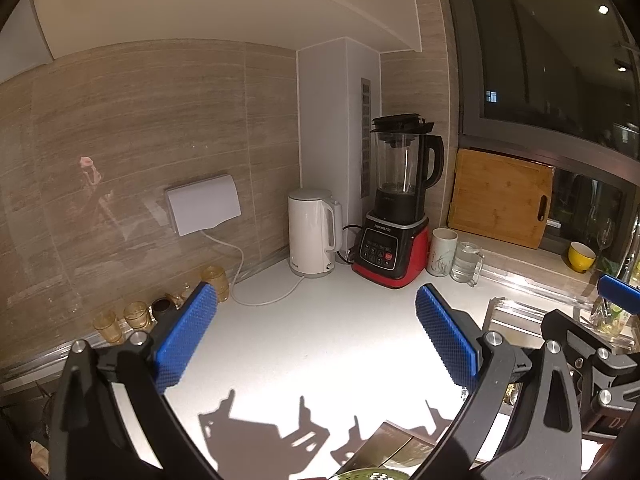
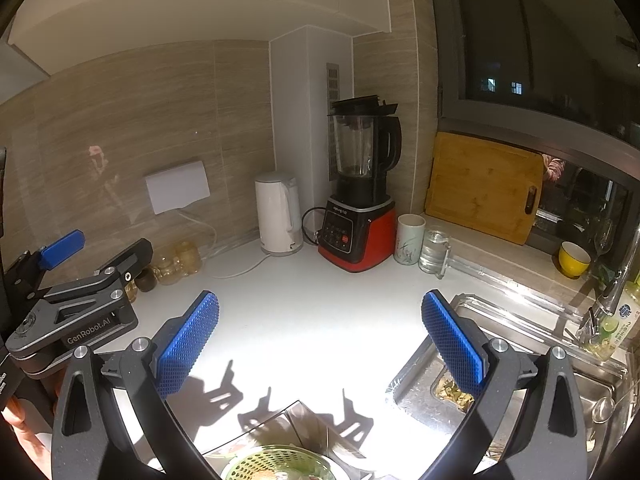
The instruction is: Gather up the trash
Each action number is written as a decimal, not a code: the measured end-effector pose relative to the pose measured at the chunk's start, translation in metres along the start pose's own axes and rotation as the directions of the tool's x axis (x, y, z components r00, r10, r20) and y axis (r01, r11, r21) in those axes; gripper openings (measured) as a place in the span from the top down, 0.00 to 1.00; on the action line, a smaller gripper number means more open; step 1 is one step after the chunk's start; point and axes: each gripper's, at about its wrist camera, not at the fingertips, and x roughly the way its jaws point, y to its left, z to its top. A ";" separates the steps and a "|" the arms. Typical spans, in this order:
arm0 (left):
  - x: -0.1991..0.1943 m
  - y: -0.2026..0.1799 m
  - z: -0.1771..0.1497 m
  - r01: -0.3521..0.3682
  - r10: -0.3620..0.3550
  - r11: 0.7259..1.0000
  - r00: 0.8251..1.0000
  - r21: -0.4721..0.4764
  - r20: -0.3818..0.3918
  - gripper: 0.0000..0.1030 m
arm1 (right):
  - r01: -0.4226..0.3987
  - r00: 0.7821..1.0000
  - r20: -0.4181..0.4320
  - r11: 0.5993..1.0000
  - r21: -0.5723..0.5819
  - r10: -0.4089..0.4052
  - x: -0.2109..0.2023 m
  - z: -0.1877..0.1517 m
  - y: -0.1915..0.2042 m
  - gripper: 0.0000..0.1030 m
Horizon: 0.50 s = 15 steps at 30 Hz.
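My left gripper [image 1: 316, 320] hangs open over the white counter [image 1: 320, 340], nothing between its blue pads. My right gripper [image 2: 320, 340] is open too, at the counter's edge by the sink [image 2: 520, 328]. Low at the front edge sits a green perforated strainer [image 2: 276, 464] with food scraps, partly cut off. A shiny foil packet [image 2: 304, 424] lies just behind it, also seen as the packet [image 1: 396, 444] in the left wrist view. More scraps [image 2: 452, 392] lie in the sink, partly hidden by my right finger. Both grippers are above and behind these items, touching none.
At the back corner stand a white kettle [image 1: 312, 236], a red-based blender [image 1: 396, 216], a mug [image 1: 442, 252] and a glass jug [image 1: 466, 262]. Amber glasses [image 1: 136, 314] line the left wall. A cutting board [image 2: 484, 186], yellow bowl [image 2: 574, 258] and faucet [image 2: 612, 292] are right.
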 end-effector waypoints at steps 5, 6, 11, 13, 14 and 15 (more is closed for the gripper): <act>0.001 0.000 -0.001 0.002 -0.002 1.000 1.000 0.001 -0.002 0.07 | -0.002 1.000 -0.002 1.000 0.000 0.002 0.000 0.000 0.000 0.02; 0.001 0.000 -0.002 0.002 -0.002 1.000 1.000 0.001 -0.002 0.07 | -0.002 1.000 -0.001 1.000 0.001 0.002 0.000 0.000 0.000 0.02; 0.000 0.000 -0.003 0.003 -0.003 1.000 1.000 0.004 -0.003 0.07 | -0.002 1.000 -0.003 1.000 0.001 0.002 0.002 -0.002 0.002 0.02; 0.001 0.000 -0.003 0.003 -0.003 1.000 1.000 0.004 -0.004 0.07 | -0.002 1.000 -0.004 1.000 0.001 0.002 0.002 -0.001 0.002 0.02; 0.001 0.000 -0.003 0.004 -0.004 1.000 1.000 0.005 -0.004 0.07 | -0.002 1.000 -0.004 1.000 0.001 0.002 0.002 -0.001 0.002 0.02; 0.001 -0.001 -0.003 0.004 -0.004 1.000 1.000 0.004 -0.004 0.07 | -0.003 1.000 -0.005 1.000 0.001 0.003 0.002 -0.002 0.002 0.02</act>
